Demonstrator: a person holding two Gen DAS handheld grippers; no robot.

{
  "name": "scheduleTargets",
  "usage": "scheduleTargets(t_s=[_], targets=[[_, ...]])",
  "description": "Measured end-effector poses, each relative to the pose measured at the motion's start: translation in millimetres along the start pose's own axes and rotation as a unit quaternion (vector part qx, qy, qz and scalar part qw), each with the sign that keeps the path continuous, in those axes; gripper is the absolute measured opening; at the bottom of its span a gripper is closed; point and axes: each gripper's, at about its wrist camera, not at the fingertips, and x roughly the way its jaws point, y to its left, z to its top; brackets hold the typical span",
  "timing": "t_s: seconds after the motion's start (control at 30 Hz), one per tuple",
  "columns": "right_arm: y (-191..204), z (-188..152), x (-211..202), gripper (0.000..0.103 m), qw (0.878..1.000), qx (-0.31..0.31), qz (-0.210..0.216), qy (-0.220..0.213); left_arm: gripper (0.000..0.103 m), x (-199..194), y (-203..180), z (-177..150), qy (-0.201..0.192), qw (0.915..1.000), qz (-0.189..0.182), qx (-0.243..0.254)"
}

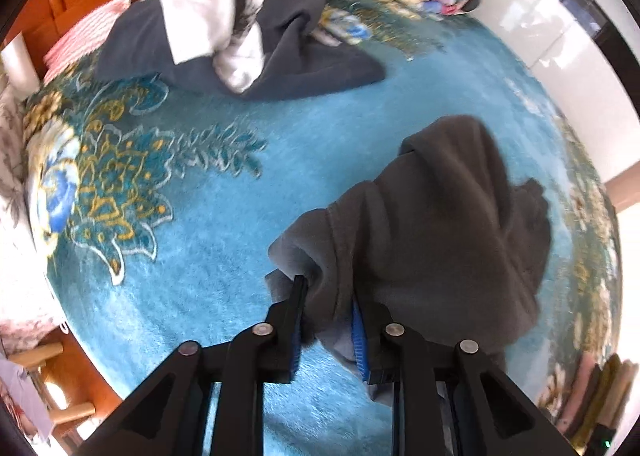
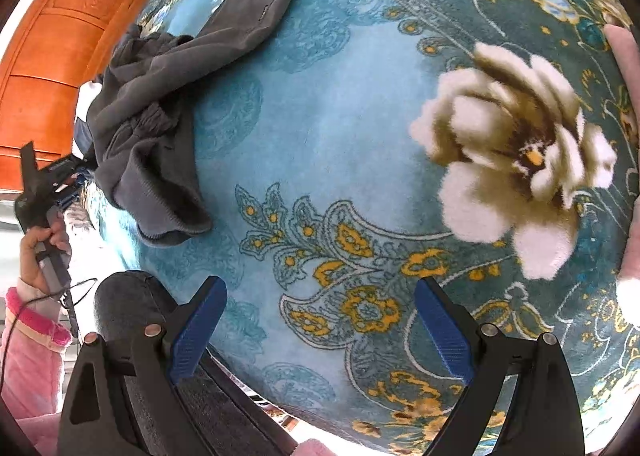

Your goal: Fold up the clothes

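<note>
Fleece, thick and soft, makes up the dark grey garment (image 1: 432,240): light for its bulk, limp, likely to sag and bunch unless held at two points. The left claw (image 1: 328,296) pinches a hem fold of it, lifting one end above the blue patterned bed cover (image 1: 224,184), while the rest trails across the cover in the right wrist view. The right claw (image 2: 320,320) is spread wide, holding nothing. A matching hem corner or the elastic waistband looks the best second hold.
</note>
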Motion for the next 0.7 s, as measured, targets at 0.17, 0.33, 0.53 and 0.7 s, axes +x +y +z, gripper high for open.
scheduleTargets(t_s=[0.17,0.33,0.53,0.7], targets=[[3.2,3.8,9.9,0.095,1.0,0.0,-0.002,0.008,0.048,-32.3,-36.6,3.2,-0.028,0.9966,-0.022,0.074],[10.3,6.9,13.3,0.095,1.0,-0.008,0.004,0.016,0.063,-23.7,-130.5,-20.8,-0.031,0.9677,-0.016,0.25],[3.9,2.2,3.2,0.095,1.0,0.0,0.012,0.003,0.063,30.8,-236.5,-71.0,-0.005,0.8907,0.045,0.452],[-25.9,-7.3,-9.9,0.095,0.999,0.034,-0.002,-0.008,0.053,68.4,-265.9,-85.9,-0.029,0.843,0.142,0.518]])
